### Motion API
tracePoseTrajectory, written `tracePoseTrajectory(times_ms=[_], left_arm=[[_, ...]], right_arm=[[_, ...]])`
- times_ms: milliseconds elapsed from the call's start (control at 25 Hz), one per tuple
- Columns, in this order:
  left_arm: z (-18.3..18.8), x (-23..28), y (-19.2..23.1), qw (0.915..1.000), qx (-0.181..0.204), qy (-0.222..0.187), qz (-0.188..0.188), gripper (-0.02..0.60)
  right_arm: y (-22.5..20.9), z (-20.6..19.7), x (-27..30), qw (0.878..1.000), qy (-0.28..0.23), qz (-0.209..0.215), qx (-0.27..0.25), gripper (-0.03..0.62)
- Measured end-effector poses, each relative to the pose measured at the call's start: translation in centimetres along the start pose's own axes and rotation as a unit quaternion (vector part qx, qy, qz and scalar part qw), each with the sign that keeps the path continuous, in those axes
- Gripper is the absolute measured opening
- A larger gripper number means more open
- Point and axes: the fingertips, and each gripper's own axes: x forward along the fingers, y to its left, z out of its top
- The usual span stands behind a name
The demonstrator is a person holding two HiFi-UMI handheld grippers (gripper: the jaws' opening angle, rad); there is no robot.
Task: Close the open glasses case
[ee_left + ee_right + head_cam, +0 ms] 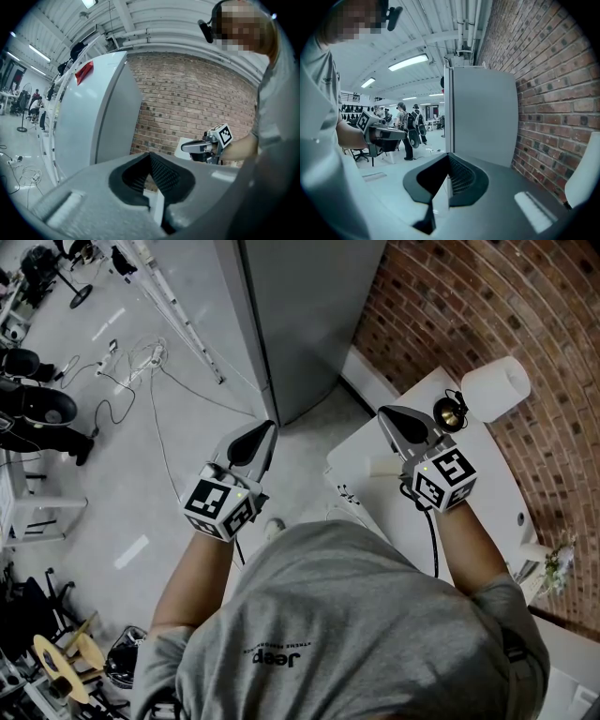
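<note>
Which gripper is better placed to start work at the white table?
Right, probably: the right gripper is by the white table; the left gripper is over floor. Both are shut.

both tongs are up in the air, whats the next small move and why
Probably tilt both down toward the table. The left tongs and right tongs are shut, empty and aimed about level at the cabinet and brick wall, and no case shows in any view.

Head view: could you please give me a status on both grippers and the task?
Left gripper shut, empty. Right gripper shut, empty, over white table. No glasses case in view.
</note>
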Motion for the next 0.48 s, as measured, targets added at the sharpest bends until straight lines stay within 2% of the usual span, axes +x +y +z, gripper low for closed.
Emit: tracePoseTrajectory(times_ms=[480], left_arm=[[0.1,-0.38,-0.61,1.0,0.001,-0.001,-0.003,-0.003]], right_arm=[[0.31,0.06,-0.57,1.0,0.0,0.0,-0.002,0.008]])
